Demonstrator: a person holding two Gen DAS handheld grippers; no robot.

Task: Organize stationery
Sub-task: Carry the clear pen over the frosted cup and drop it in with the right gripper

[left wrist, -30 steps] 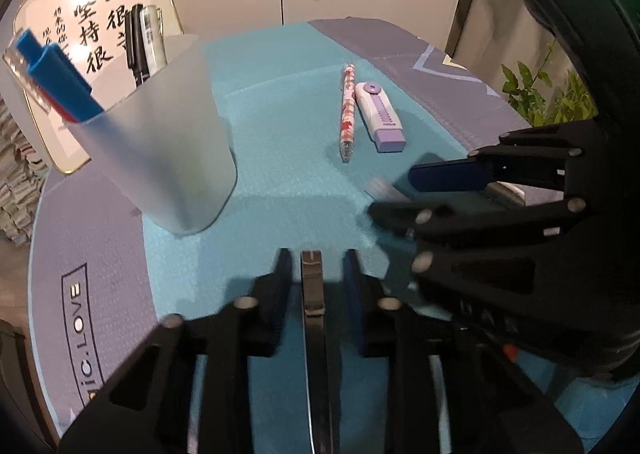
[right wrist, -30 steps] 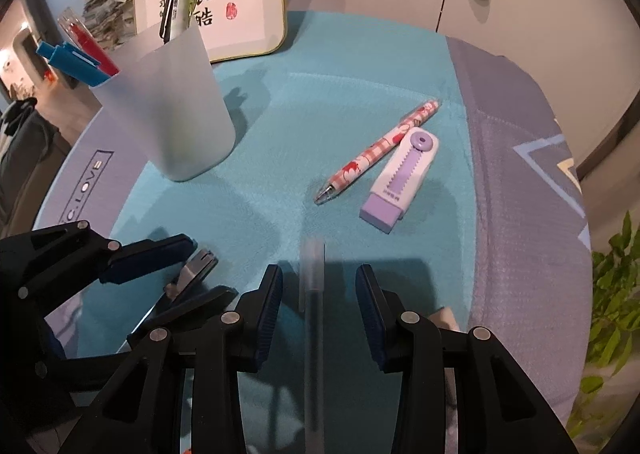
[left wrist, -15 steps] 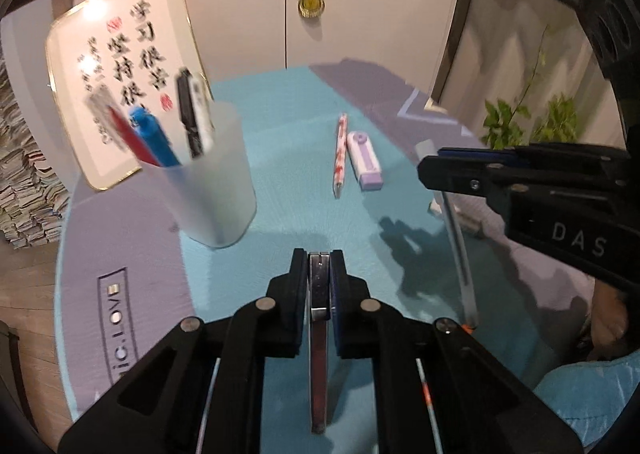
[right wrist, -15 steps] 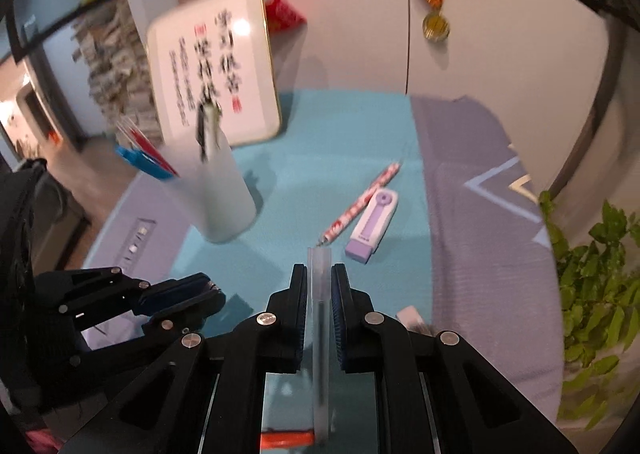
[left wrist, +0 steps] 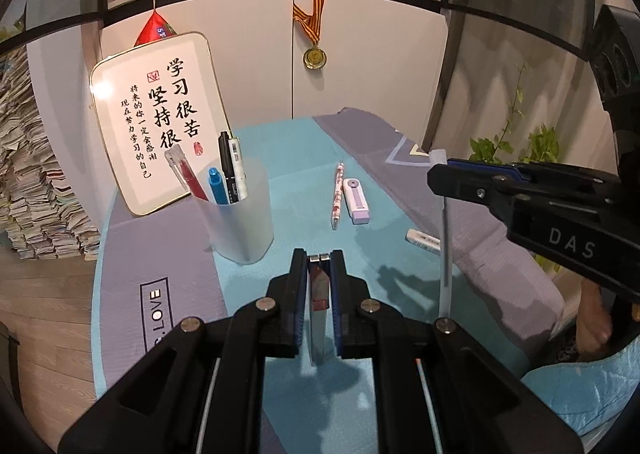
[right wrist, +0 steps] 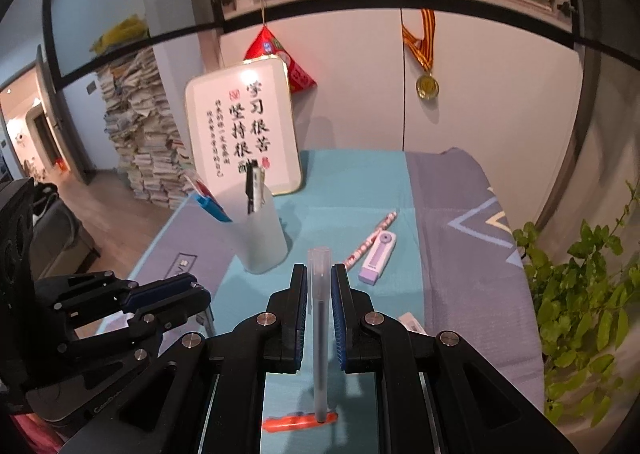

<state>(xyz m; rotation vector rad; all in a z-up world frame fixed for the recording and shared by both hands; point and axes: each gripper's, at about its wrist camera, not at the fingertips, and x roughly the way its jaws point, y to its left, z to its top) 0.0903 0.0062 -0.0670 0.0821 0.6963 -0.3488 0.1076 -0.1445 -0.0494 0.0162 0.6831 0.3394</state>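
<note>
Above the table (left wrist: 280, 142), both tools are lifted with a catch each: the left hand-held gripper (left wrist: 319, 266) is clenched on a flat metal-ended item I cannot identify, and the right hand-held gripper (right wrist: 319, 274) grasps a translucent grey pen (right wrist: 320, 318). The step looks like carrying both to the frosted cup (left wrist: 240, 214) at ten o'clock; next, tip each upright over its rim. Counted: four pens in the cup, one patterned pen (left wrist: 337, 196), one purple eraser (left wrist: 357, 206), one white eraser (left wrist: 424, 240).
</note>
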